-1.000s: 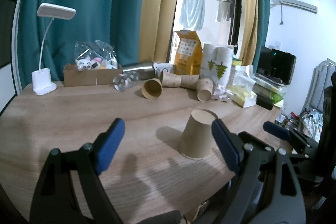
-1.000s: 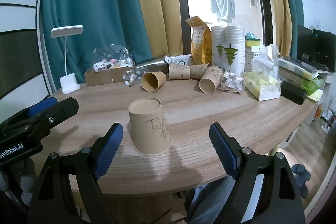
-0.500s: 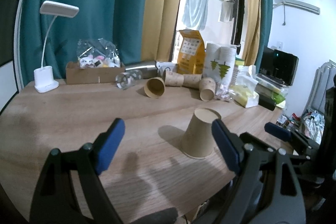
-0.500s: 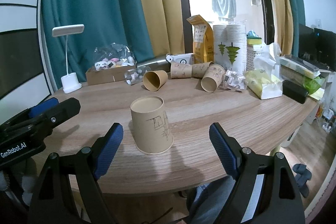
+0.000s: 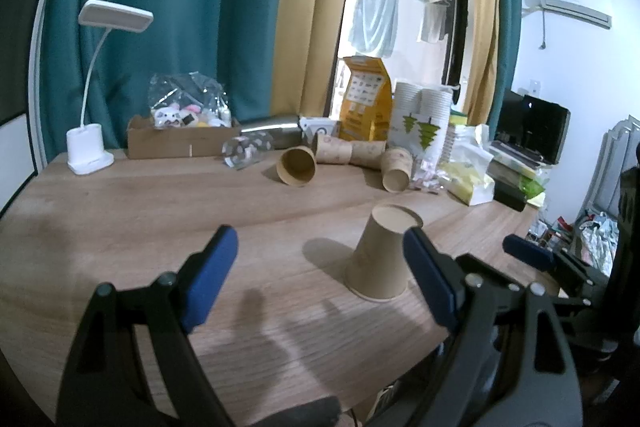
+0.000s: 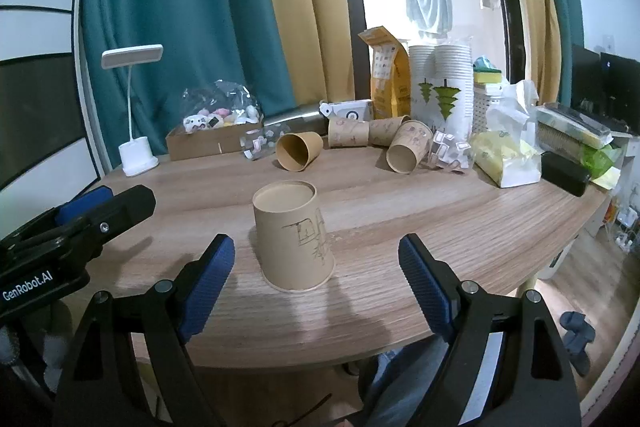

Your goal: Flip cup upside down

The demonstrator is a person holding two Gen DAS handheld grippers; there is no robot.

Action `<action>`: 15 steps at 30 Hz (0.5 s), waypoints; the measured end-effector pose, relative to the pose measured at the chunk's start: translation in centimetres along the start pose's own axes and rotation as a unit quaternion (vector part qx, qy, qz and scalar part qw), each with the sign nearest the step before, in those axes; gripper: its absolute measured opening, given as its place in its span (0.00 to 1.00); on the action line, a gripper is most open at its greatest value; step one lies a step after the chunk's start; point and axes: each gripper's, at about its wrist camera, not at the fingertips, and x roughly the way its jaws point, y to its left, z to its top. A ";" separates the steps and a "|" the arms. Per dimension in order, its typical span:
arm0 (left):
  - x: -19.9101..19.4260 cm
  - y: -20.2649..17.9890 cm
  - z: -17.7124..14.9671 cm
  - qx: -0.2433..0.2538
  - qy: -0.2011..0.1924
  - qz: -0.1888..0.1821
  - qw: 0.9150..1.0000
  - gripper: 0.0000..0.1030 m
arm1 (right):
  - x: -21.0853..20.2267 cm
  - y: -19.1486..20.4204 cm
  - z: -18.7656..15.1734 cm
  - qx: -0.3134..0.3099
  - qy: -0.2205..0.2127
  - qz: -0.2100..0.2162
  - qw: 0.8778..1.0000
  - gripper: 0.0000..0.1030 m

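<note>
A brown paper cup [image 6: 294,235] stands upside down, rim on the wooden table [image 6: 440,211], near the front edge. It also shows in the left wrist view [image 5: 382,255]. My right gripper [image 6: 316,283] is open and empty, just short of the cup, which sits between the lines of its blue pads. My left gripper [image 5: 320,279] is open and empty, with the cup beside its right pad. The left gripper also appears at the left of the right wrist view [image 6: 80,215].
Several brown paper cups [image 6: 298,151] lie on their sides at the back of the table. A white desk lamp [image 6: 134,115], a cardboard box [image 6: 212,141], a yellow bag [image 6: 386,75], stacked white cups [image 6: 442,87] and packets [image 6: 506,155] line the back and right.
Both grippers have drawn back and risen slightly, so the cup sits a little farther off. The cup has not moved.
</note>
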 end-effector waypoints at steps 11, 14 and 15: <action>0.1 0.2 0.0 -0.002 0.001 0.003 1.000 0.84 | 0.0 0.0 0.0 0.001 0.000 0.000 1.000 0.84; 0.1 0.2 0.0 -0.002 0.001 0.003 1.000 0.84 | 0.0 0.0 0.0 0.001 0.000 0.000 1.000 0.84; 0.1 0.2 0.0 -0.002 0.001 0.004 1.000 0.84 | 0.0 0.0 0.0 0.001 0.000 0.000 1.000 0.84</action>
